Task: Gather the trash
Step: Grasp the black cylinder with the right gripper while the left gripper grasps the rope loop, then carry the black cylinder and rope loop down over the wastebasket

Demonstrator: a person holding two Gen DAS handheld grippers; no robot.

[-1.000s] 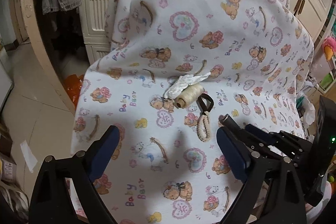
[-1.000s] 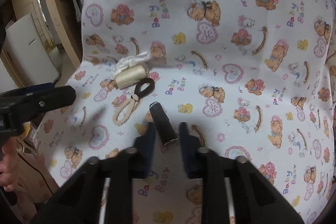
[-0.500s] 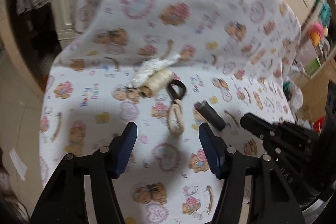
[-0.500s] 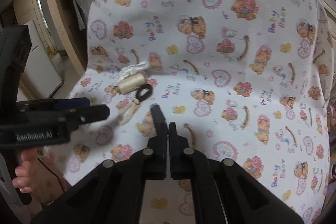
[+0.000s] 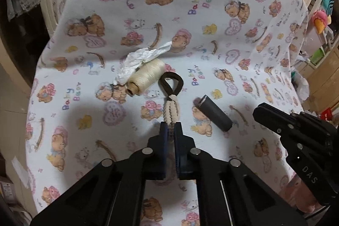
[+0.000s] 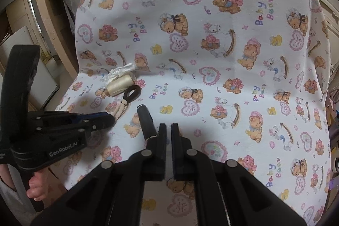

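Left wrist view: the left gripper (image 5: 170, 130) has just closed, its fingers clamped on the beaded end of a hair tie (image 5: 170, 103) lying on the bear-print sheet (image 5: 211, 14); a thread spool (image 5: 146, 77) and crumpled tissue (image 5: 137, 61) lie just beyond; a black tube (image 5: 215, 112) lies to the right.

Right wrist view: the right gripper (image 6: 168, 130) has its fingers together on nothing; the tube (image 6: 146, 123) lies just left of its left finger.

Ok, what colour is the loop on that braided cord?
Dark brown loop on the cream braided cord; clearest in the left wrist view.
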